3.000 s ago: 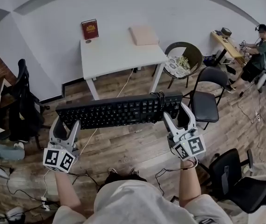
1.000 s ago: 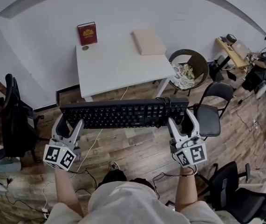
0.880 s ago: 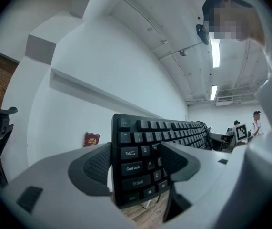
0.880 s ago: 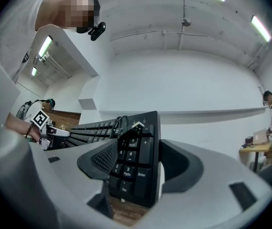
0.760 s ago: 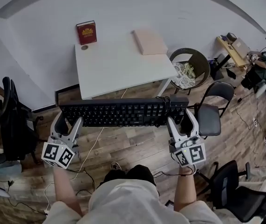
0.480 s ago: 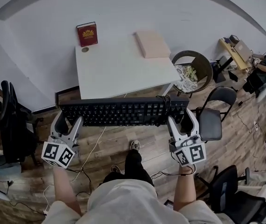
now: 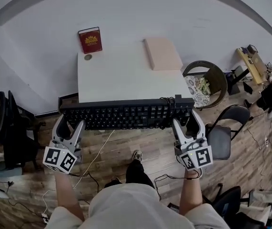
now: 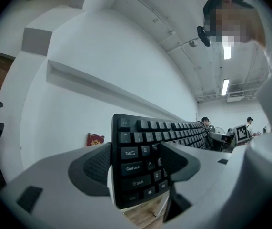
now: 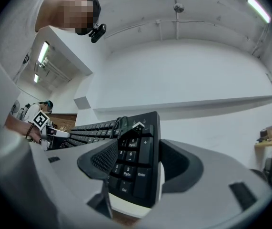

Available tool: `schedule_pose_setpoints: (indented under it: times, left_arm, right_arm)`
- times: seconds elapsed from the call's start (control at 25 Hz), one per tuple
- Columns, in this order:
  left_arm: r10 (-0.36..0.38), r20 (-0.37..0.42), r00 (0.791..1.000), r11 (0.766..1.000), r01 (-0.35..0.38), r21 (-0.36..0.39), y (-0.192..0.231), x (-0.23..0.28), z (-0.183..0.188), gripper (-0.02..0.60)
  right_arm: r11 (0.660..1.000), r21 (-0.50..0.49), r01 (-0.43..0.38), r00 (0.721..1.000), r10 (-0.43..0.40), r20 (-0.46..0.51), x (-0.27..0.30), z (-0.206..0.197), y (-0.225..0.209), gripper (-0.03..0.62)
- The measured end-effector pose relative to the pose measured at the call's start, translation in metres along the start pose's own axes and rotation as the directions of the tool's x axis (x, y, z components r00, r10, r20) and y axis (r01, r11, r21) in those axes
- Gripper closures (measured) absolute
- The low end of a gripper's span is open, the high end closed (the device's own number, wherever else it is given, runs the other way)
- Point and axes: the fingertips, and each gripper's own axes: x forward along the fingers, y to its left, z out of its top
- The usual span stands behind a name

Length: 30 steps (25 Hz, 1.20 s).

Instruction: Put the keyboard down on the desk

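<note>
A long black keyboard [image 7: 126,113] hangs level in the air, just in front of the white desk's [image 7: 126,78] near edge. My left gripper [image 7: 69,126] is shut on its left end [image 8: 136,168], jaws pressing the Tab and Caps Lock side. My right gripper [image 7: 188,124] is shut on its right end [image 9: 133,168], over the number pad. A coiled black cable [image 7: 166,100] lies on the keyboard's top right.
On the desk stand a red book [image 7: 90,39] at the back left, a small round object [image 7: 87,57] beside it, and a pale flat box [image 7: 163,53] at the back right. A round chair [image 7: 205,82] and a black folding chair [image 7: 224,137] stand right; cables trail on the wooden floor.
Both grippers have carried the keyboard forward, from over the floor up to the desk's near edge. The person's foot has stepped forward below.
</note>
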Motion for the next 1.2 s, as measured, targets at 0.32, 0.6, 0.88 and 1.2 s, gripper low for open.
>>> schedule_pose_setpoints:
  times: [0.32,0.6,0.88,1.2]
  left_arm:
    - [0.062,-0.046,0.997,0.998,-0.062,-0.015,-0.003,0.089,-0.006,0.265]
    - [0.098,-0.019,0.995,0.995,-0.098,-0.01,-0.005,0.093,-0.019,0.265]
    - [0.13,-0.034,0.991,0.992,-0.13,-0.004,-0.009,0.11,-0.023,0.265]
    - [0.156,-0.055,0.986,0.987,-0.158,-0.024,0.001,0.124,-0.048,0.265]
  right_arm:
    - [0.998,0.05,-0.043,0.998,0.045,-0.039,0.069,-0.026,-0.08,0.321]
    - [0.995,0.06,-0.083,0.996,0.084,-0.017,0.077,-0.041,-0.092,0.321]
    - [0.991,0.085,-0.106,0.994,0.109,-0.028,0.094,-0.053,-0.112,0.321]
    - [0.987,0.104,-0.125,0.989,0.131,-0.062,0.111,-0.082,-0.121,0.321]
